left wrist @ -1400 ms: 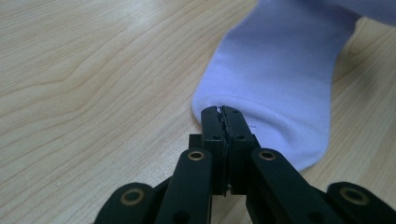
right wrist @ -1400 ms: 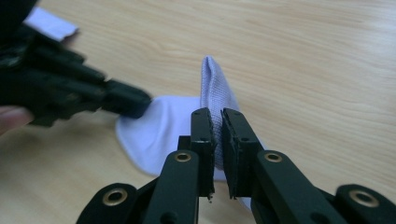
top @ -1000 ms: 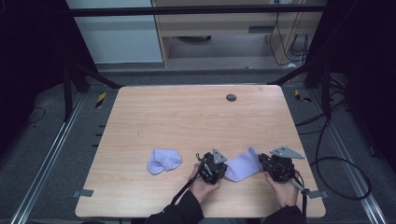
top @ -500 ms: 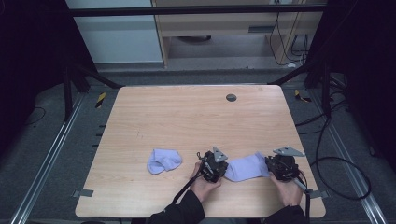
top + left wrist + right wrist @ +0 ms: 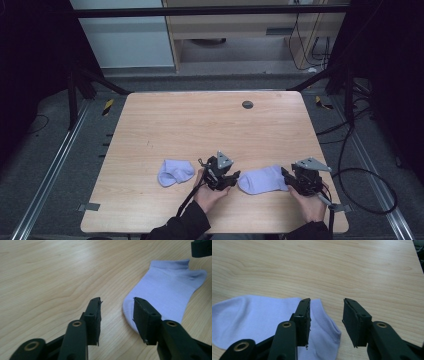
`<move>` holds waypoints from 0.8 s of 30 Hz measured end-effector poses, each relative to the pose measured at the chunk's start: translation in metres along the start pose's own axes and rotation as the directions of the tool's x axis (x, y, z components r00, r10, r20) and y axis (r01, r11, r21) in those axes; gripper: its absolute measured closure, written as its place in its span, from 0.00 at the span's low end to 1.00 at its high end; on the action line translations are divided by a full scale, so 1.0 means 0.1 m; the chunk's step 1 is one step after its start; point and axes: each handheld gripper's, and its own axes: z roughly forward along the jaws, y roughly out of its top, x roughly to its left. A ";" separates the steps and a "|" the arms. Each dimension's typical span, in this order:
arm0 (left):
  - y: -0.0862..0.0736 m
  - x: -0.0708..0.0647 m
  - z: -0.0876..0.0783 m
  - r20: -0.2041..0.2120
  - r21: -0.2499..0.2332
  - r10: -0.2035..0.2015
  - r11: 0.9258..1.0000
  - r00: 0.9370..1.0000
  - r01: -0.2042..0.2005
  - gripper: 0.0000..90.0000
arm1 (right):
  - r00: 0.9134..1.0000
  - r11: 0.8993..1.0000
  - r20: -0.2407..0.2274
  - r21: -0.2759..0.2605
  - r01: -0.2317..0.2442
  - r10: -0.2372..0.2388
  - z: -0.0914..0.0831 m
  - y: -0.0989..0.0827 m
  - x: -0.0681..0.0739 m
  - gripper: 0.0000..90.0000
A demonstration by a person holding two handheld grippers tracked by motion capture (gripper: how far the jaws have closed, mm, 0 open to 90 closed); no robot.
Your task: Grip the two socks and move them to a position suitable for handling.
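A lavender ankle sock point(image 5: 262, 179) lies flat on the wooden table point(image 5: 210, 125) near its front edge, between my two grippers. My left gripper point(image 5: 234, 179) sits at the sock's toe end. Its jaws have just been opening and now stand open point(image 5: 117, 302), with the toe of the sock point(image 5: 167, 287) beside the right jaw and nothing pinched. My right gripper point(image 5: 286, 178) is at the cuff end. Its jaws have also just been opening and are open point(image 5: 326, 301) above the sock point(image 5: 257, 317). A second lavender sock point(image 5: 175, 171) lies crumpled to the left.
A small dark round disc point(image 5: 247, 104) sits at the table's far side. The front edge runs just below the hands, and a strip of grey tape point(image 5: 89, 206) marks the front left corner. Cables point(image 5: 350, 175) trail off the right side.
The sock was bunched and held between both shut grippers; it has been stretched out and laid flat. Both grippers have let go and opened, and the left one has lifted slightly.
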 end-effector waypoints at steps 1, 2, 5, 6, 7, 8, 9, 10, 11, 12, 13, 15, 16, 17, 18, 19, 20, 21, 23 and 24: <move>0.00 0.00 0.00 0.000 0.000 0.000 1.000 1.000 0.000 0.59 | 1.000 1.000 0.000 0.000 0.000 0.000 0.00 0.00 0.00 0.63; 0.00 0.03 -0.04 -0.005 0.000 0.003 1.000 1.000 -0.003 0.59 | 1.000 1.000 -0.008 -0.004 -0.002 0.002 -0.01 0.01 0.01 0.63; 0.01 0.12 -0.17 -0.016 0.002 0.008 1.000 1.000 -0.008 0.52 | 0.999 1.000 -0.034 -0.018 0.009 -0.009 -0.02 0.03 0.04 0.60; 0.01 0.12 -0.17 -0.016 0.002 0.008 1.000 1.000 -0.008 0.51 | 0.999 1.000 -0.034 -0.018 0.009 -0.009 -0.02 0.03 0.04 0.60; 0.01 0.16 -0.22 -0.016 0.005 0.008 1.000 1.000 -0.008 0.51 | 0.999 1.000 -0.041 -0.021 0.012 -0.013 -0.02 0.04 0.05 0.59; 0.00 0.19 -0.26 -0.017 0.004 0.008 1.000 1.000 -0.008 0.49 | 0.999 1.000 -0.051 -0.025 0.011 -0.012 -0.03 0.05 0.06 0.59; 0.00 0.22 -0.29 -0.019 0.004 0.008 1.000 1.000 -0.008 0.48 | 0.998 1.000 -0.060 -0.026 0.010 -0.011 -0.03 0.06 0.07 0.58; -0.01 0.25 -0.33 -0.024 0.000 0.007 1.000 1.000 -0.007 0.47 | 0.998 1.000 -0.067 -0.028 0.014 -0.016 -0.03 0.07 0.09 0.57; -0.03 0.30 -0.40 -0.033 -0.005 0.013 1.000 0.999 -0.013 0.45 | 0.996 0.999 -0.086 -0.032 0.015 -0.018 -0.04 0.09 0.12 0.55; -0.03 0.30 -0.40 -0.033 -0.005 0.013 1.000 0.999 -0.013 0.45 | 0.996 0.999 -0.086 -0.032 0.015 -0.018 -0.04 0.09 0.12 0.55; -0.04 0.36 -0.50 -0.051 -0.012 0.020 1.000 0.998 -0.021 0.45 | 0.995 0.999 -0.100 -0.040 0.023 -0.027 -0.04 0.11 0.16 0.53; -0.05 0.39 -0.54 -0.055 -0.014 0.016 1.000 0.998 -0.017 0.45 | 0.994 0.999 -0.106 -0.043 0.027 -0.032 -0.04 0.13 0.17 0.53; -0.06 0.43 -0.57 -0.057 -0.020 0.013 1.000 0.998 -0.014 0.44 | 0.993 0.999 -0.114 -0.046 0.028 -0.033 -0.05 0.14 0.19 0.52; -0.07 0.49 -0.64 -0.064 -0.027 0.001 1.000 0.998 -0.003 0.44 | 0.991 0.998 -0.126 -0.053 0.033 -0.040 -0.05 0.17 0.23 0.51; -0.07 0.49 -0.64 -0.064 -0.027 0.001 1.000 0.998 -0.003 0.44 | 0.991 0.998 -0.126 -0.053 0.033 -0.040 -0.05 0.17 0.23 0.51; -0.09 0.57 -0.73 -0.077 -0.038 -0.019 0.999 0.997 0.016 0.44 | 0.990 0.997 -0.135 -0.062 0.038 -0.046 -0.04 0.20 0.26 0.49; -0.09 0.57 -0.73 -0.077 -0.038 -0.019 0.999 0.997 0.016 0.44 | 0.989 0.997 -0.137 -0.063 0.041 -0.049 -0.04 0.22 0.27 0.49; -0.12 0.64 -0.80 -0.093 -0.041 -0.024 0.999 0.995 0.021 0.44 | 0.989 0.997 -0.138 -0.062 0.042 -0.051 -0.03 0.23 0.29 0.49; -0.15 0.70 -0.85 -0.105 -0.045 -0.034 0.999 0.994 0.029 0.44 | 0.988 0.997 -0.140 -0.057 0.050 -0.058 -0.01 0.26 0.32 0.48; -0.15 0.70 -0.85 -0.105 -0.045 -0.034 0.999 0.994 0.029 0.44 | 0.988 0.997 -0.140 -0.057 0.050 -0.058 -0.01 0.26 0.32 0.48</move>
